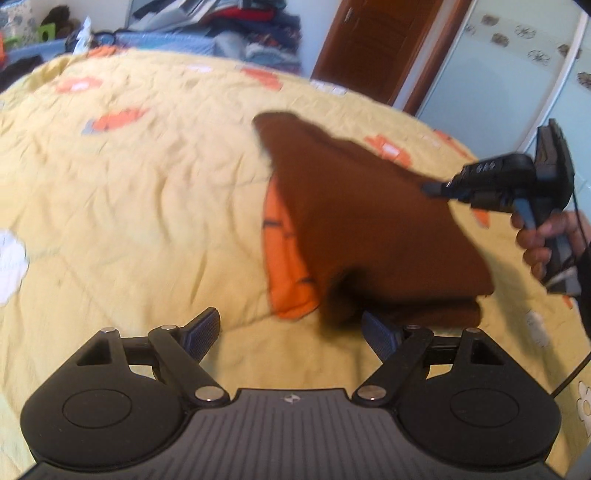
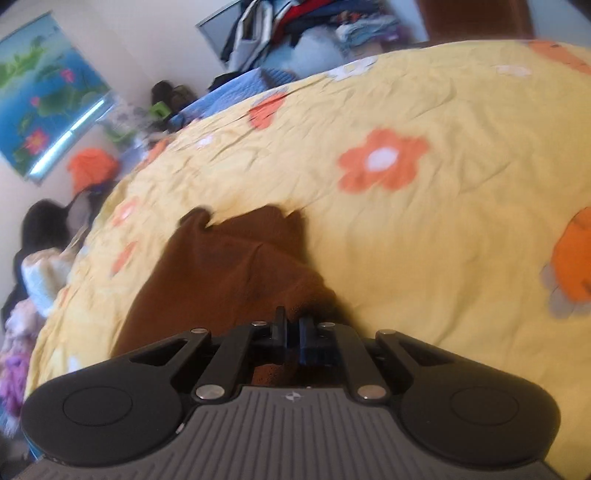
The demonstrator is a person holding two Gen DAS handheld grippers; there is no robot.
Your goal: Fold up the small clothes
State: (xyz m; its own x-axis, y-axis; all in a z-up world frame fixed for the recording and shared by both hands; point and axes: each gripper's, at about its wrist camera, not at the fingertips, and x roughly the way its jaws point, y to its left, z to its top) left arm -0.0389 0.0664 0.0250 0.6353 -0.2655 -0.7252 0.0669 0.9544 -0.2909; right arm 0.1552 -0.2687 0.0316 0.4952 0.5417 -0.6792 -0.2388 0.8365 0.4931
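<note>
A small brown garment hangs lifted over the yellow flowered bedspread, partly folded, with an orange panel showing under it. My right gripper is shut on its right edge, held by a hand. In the right wrist view the brown cloth runs from between the shut fingers down onto the bed. My left gripper is open and empty, just in front of the garment's lower edge; its right finger is close under the cloth.
The bedspread fills both views. Piles of clothes lie beyond the far edge. A brown door and pale wardrobe stand at back right. More clothes and a lotus picture are off the bed's side.
</note>
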